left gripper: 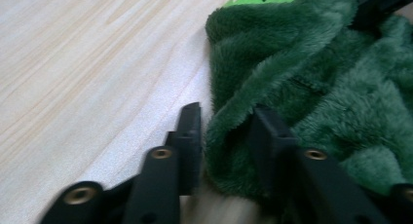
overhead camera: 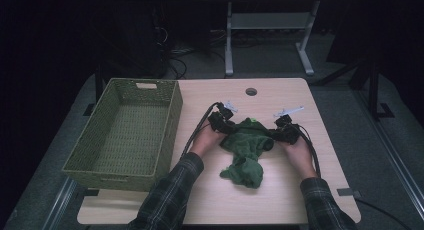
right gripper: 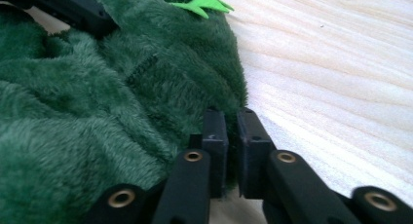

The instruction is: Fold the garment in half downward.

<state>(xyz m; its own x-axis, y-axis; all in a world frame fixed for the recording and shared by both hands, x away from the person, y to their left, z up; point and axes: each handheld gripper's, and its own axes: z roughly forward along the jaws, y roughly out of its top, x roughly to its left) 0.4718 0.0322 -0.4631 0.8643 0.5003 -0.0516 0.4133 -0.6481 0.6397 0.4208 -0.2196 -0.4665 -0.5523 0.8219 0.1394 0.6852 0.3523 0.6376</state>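
Pale wood-grain table (overhead camera: pixel 280 97) under dim light, dark floor and grey stand legs beyond the far edge. Woven olive basket (overhead camera: pixel 172 115) at the left side of the table, rim handle cut-out toward the far end, well apart from the work. Plaid sleeves entering from the bottom of the high view.

Left gripper (overhead camera: pixel 223 123) in the left hand (overhead camera: pixel 202 139), at the left edge of a crumpled dark green fleece cloth (overhead camera: pixel 246 142). In the left gripper view (left gripper: pixel 221 136): jaws at a narrow gap, a thick fold of the fleece (left gripper: pixel 311 83) standing between them, the right-hand pad against the pile, the left-hand pad just at its edge; firm pressure not confirmed.

Cloth lying bunched at table centre, between both grippers, a tail trailing toward the near edge; bright green tab (right gripper: pixel 204 4) at its far side.

Right gripper (overhead camera: pixel 280 131) in the right hand (overhead camera: pixel 299 152), at the cloth's right edge. In the right gripper view (right gripper: pixel 233 136): jaws nearly together, a thin edge of the fleece (right gripper: pixel 97 107) pinched between the pads.
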